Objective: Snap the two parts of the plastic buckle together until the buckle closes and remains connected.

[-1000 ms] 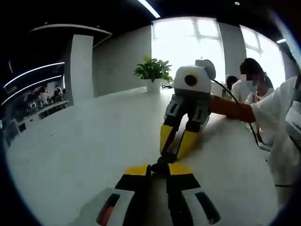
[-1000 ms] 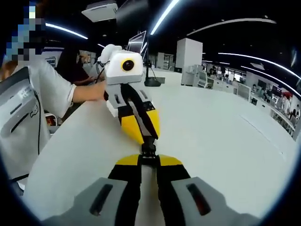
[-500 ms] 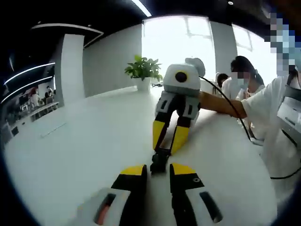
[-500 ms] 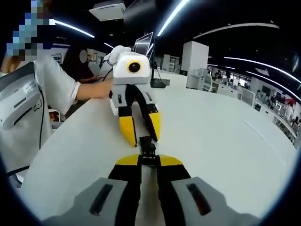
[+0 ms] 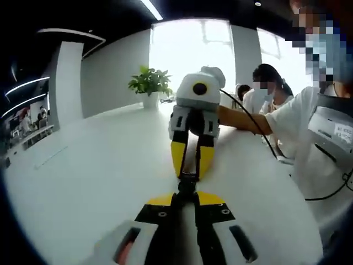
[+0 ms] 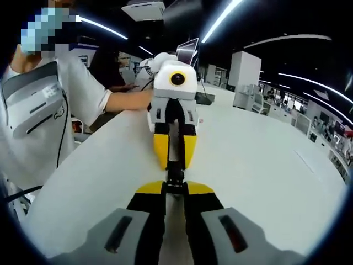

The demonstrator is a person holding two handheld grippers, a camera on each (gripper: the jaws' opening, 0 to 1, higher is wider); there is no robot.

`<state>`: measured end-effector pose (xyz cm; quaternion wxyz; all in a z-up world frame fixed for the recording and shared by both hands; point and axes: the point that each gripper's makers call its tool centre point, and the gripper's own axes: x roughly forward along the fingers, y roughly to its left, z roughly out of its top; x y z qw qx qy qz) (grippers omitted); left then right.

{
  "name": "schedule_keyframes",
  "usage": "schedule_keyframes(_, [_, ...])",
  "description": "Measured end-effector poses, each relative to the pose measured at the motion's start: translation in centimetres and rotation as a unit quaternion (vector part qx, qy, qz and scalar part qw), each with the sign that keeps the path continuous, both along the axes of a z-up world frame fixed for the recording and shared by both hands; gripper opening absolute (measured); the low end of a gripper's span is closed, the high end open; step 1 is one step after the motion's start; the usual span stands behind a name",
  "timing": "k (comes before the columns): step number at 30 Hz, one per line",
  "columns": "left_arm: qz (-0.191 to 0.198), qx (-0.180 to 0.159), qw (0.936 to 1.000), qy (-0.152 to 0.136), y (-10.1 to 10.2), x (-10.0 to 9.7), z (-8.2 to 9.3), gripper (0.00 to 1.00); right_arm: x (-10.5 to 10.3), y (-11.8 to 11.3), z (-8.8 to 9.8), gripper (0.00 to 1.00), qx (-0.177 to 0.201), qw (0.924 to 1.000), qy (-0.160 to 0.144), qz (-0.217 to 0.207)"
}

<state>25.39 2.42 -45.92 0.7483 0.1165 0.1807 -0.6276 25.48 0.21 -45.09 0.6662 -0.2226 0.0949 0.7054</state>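
Buckle (image 5: 186, 184) between both tools; potted plant (image 5: 148, 85) beyond, left gripper view.

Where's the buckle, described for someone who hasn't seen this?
On the long white table, find the two yellow-tipped hand-held grippers facing each other: left, right. The small black plastic buckle sits between their tips, the only dark piece bridging the yellow tips.

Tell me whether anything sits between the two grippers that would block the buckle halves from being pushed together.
Nothing visible does. The left gripper and right gripper face each other tip to tip over the white table, with just the black buckle between their jaws.
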Motion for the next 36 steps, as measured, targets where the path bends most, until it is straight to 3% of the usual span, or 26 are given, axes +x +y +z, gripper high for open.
schedule_keyframes(3, [-0.026,-0.001,0.9997,-0.001,-0.1,-0.7,0.0,0.12,-0.7,0.0,0.0,0.12,0.004,0.9997,0.004,0.022])
schedule_keyframes(8, [-0.033,0.004,0.9995,-0.002,-0.2,-1.1,0.0,0.12,-0.9,0.1,0.2,0.12,0.006,0.9995,0.001,0.030])
schedule_keyframes(16, [-0.010,-0.001,0.9999,0.009,-0.2,-0.5,-0.1,0.13,-0.2,0.1,0.0,0.13,0.008,0.9998,0.019,0.003])
schedule_keyframes(20, [-0.008,0.000,1.0000,-0.005,-0.1,-0.5,0.0,0.16,0.3,0.0,0.0,0.19,0.012,0.9997,0.020,-0.012])
schedule_keyframes(25, [-0.001,0.000,1.0000,-0.004,0.2,-0.2,0.0,0.20,0.1,-0.3,0.0,0.17,0.009,0.9995,0.027,-0.015])
schedule_keyframes(36, [-0.001,-0.002,1.0000,0.006,0.5,-0.1,0.0,0.12,-0.4,-0.5,-0.2,0.12,0.006,0.9986,0.049,-0.020])
